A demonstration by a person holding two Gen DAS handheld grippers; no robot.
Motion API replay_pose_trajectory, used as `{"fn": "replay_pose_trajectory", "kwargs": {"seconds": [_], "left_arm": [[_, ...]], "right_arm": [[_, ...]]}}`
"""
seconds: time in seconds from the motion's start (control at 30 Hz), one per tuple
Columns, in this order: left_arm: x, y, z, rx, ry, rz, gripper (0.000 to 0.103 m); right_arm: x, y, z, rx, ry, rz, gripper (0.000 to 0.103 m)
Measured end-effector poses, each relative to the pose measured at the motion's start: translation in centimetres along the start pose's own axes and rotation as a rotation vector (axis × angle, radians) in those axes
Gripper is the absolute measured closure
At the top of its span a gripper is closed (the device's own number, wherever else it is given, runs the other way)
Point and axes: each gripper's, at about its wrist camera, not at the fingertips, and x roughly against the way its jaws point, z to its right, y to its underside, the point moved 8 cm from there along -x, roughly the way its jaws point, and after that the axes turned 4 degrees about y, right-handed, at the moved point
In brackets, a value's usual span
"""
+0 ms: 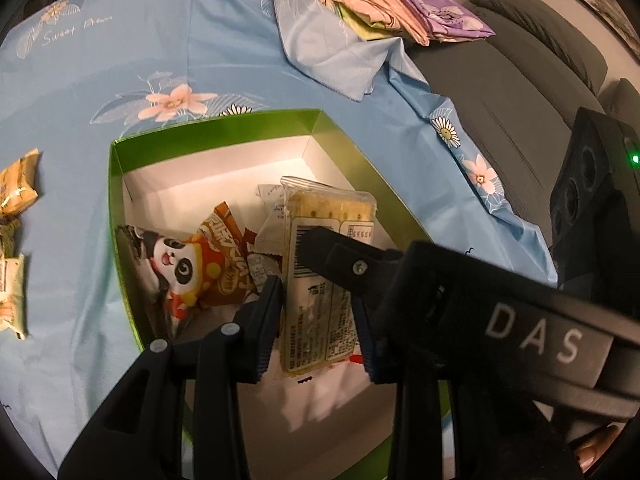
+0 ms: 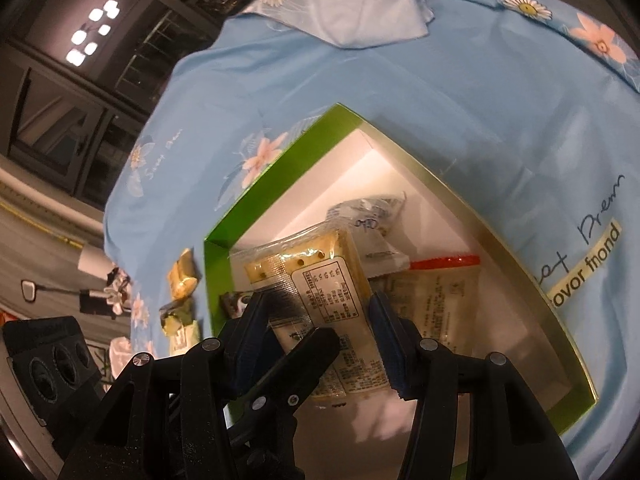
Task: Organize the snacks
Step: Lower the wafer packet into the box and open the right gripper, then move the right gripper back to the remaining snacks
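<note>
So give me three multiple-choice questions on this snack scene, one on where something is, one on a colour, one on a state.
1. Where is the panda snack bag?
A. inside the box
B. on the folded cloths
C. on the grey sofa

2. What colour are the box's outer walls?
A. red
B. green
C. black

3. How is the cracker pack right now?
A. lying untouched on the blue cloth
B. between both claws over the box
C. torn open and empty

Answers: 1 A, it lies against the box's inner wall. 2 B, its rim and sides are green. 3 B, the left claw and right claw both flank it.
</note>
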Motion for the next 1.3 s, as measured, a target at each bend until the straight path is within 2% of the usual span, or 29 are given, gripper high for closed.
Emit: {"fn": "replay_pose_trajectory", "kwargs": {"seconds": [0.2, 0.43, 0.6, 0.63, 0.67, 0.7, 0.93, 1.0, 1.03, 1.1, 1.17, 1.3], "left_arm": [[-1.2, 0.7, -0.2, 0.061, 0.051, -0.054, 0.069], [-1.3, 0.7, -0.6, 0.060, 0.019, -0.049, 0.067], [-0.1, 0.6, -0.8, 0.029, 0.019, -0.037, 0.060], [0.3, 0.5, -0.9, 0.030, 0.015, -0.028, 0.054], [0.8, 0.5, -1.2, 0.031, -0.003, -0.018, 0.046], [1.5, 0.3, -1.5, 0.031, -0.020, 0.001, 0.043], [5.9, -0.1, -4.5, 0.061, -0.074, 0.090, 0.037], [7.6, -0.1, -5.7, 0.080, -0.090, 0.121, 0.030], [8.4, 0.0, -6.5, 0.084, -0.104, 0.141, 0.023], [10.2, 0.3, -8.2, 0.087, -0.149, 0.173, 0.014], [12.1, 1.0, -11.1, 0.114, -0.221, 0.181, 0.013], [15.2, 2.3, -16.4, 0.197, -0.285, 0.195, 0.013]], "right_arm": [[-0.9, -0.2, 1.3, -0.032, 0.028, -0.023, 0.048], [-1.4, -0.2, 1.4, -0.050, 0.029, -0.041, 0.048], [-0.7, -0.5, 1.3, -0.042, 0.053, -0.002, 0.048], [-0.6, -0.7, 1.3, -0.039, 0.060, 0.010, 0.048], [-0.3, -0.8, 1.2, -0.033, 0.070, 0.026, 0.048], [0.0, -0.9, 1.1, -0.024, 0.079, 0.045, 0.047], [1.4, -1.1, -0.4, 0.024, 0.087, 0.117, 0.037], [1.7, -1.0, -1.1, 0.036, 0.083, 0.129, 0.030], [1.8, -0.9, -1.5, 0.047, 0.080, 0.138, 0.029], [1.9, -0.8, -2.5, 0.076, 0.077, 0.150, 0.023], [1.8, -0.5, -3.7, 0.103, 0.077, 0.158, 0.020], [1.4, 0.0, -6.1, 0.163, 0.074, 0.178, 0.015]]}}
